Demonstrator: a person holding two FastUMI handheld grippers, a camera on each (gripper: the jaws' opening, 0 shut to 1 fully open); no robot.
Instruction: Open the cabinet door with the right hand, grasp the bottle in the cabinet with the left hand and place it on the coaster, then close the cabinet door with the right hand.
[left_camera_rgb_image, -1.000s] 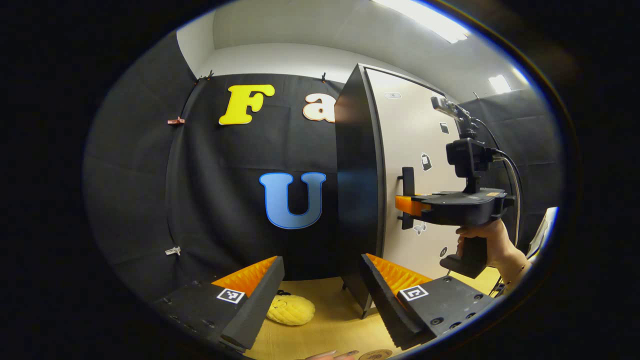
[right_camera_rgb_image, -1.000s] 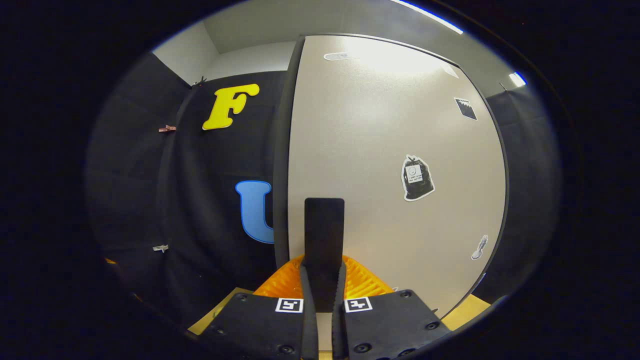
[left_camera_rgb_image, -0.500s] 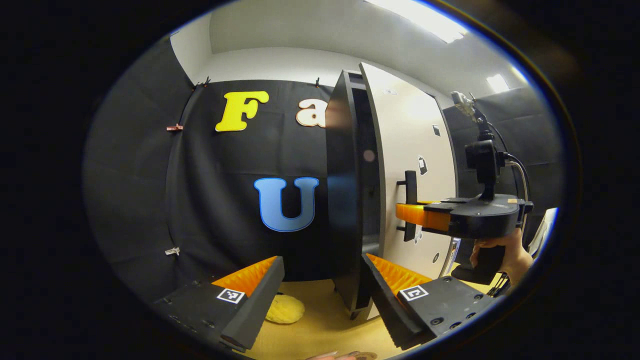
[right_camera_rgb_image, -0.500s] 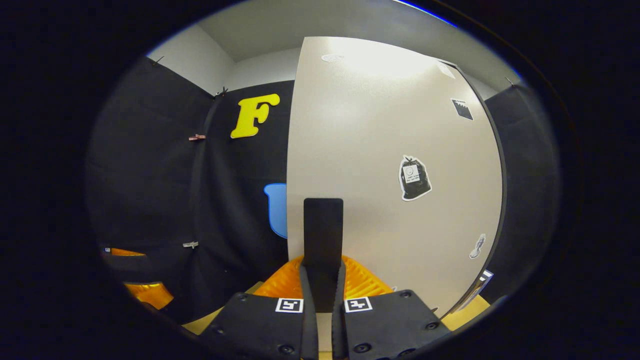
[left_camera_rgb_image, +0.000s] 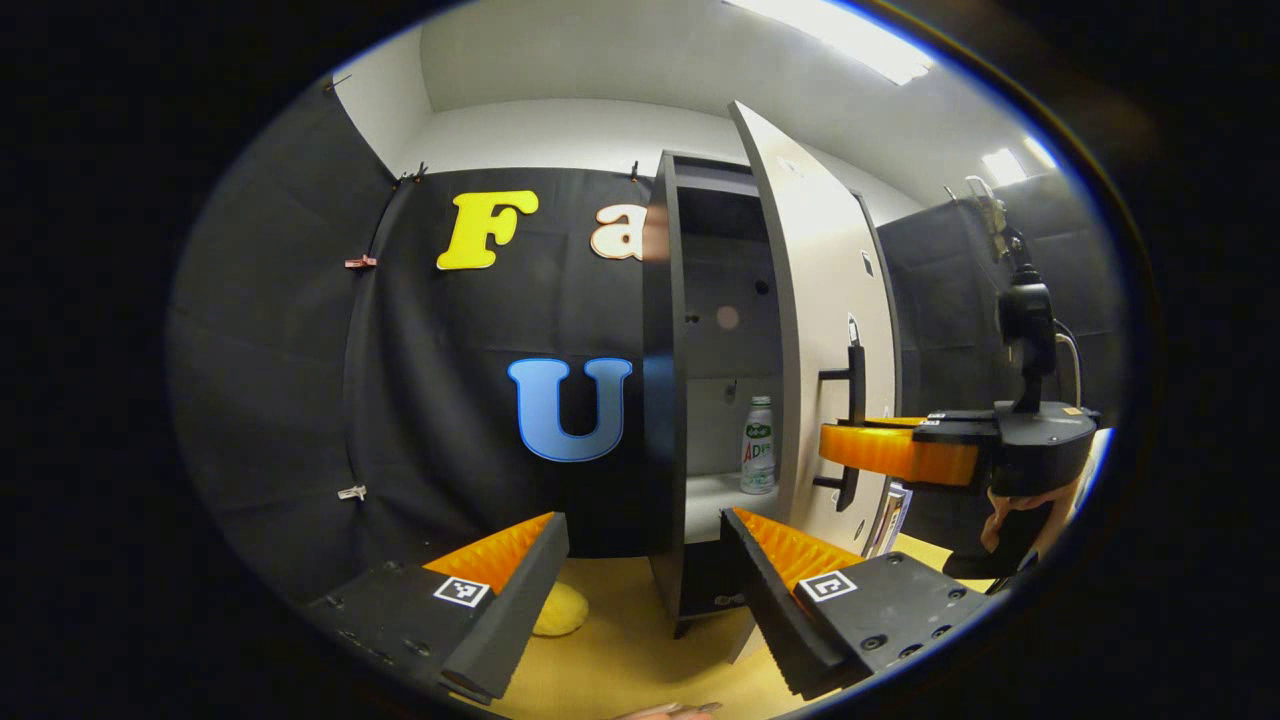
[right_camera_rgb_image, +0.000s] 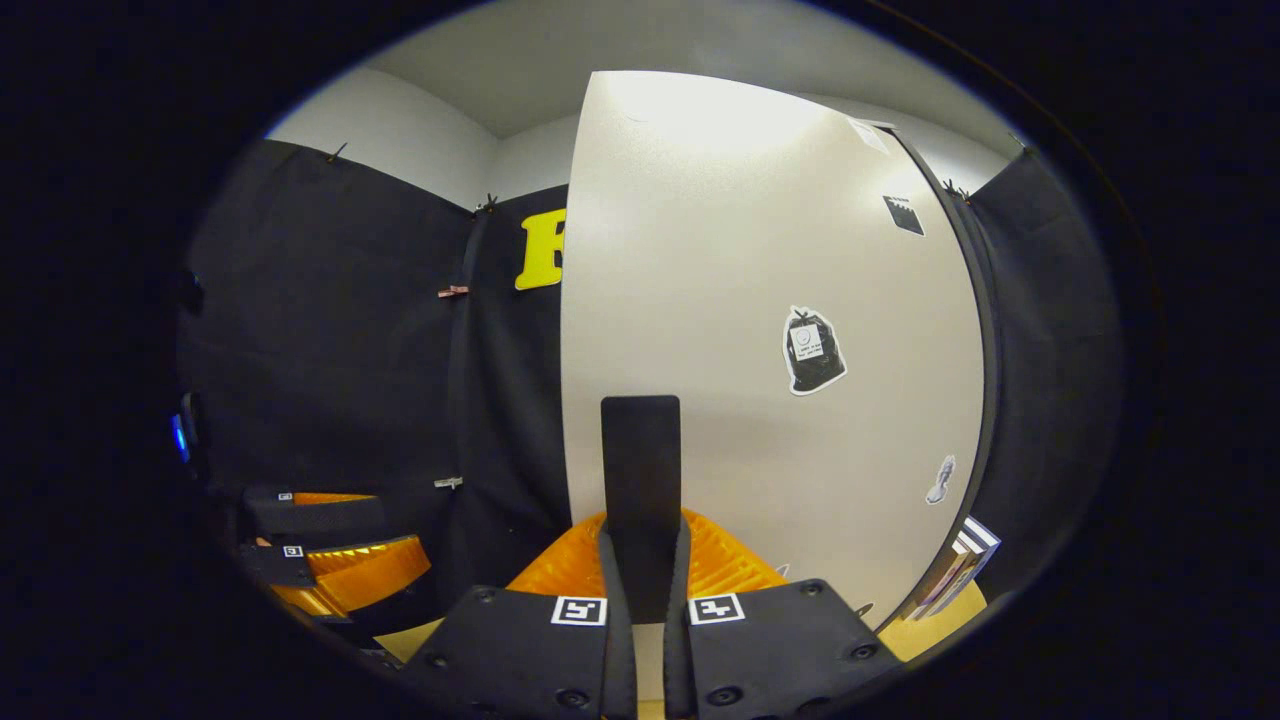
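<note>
Right hand-held gripper (right_camera_rgb_image: 645, 600) clamps door handle (right_camera_rgb_image: 641, 470); 1 bottle (left_camera_rgb_image: 757, 445).

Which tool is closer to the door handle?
The right tool: it is clamped on the door handle. The left tool is open, held back in front of the cabinet.

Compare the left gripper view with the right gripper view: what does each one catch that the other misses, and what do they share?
Left gripper view: the cabinet's interior, the bottle standing upright on a shelf, a yellow object on the tabletop, and the left gripper with jaws open. Right gripper view: the black sticker seen face-on and books past the door's far edge. Shared: the opened cabinet door and the right gripper closed on the door handle.
</note>
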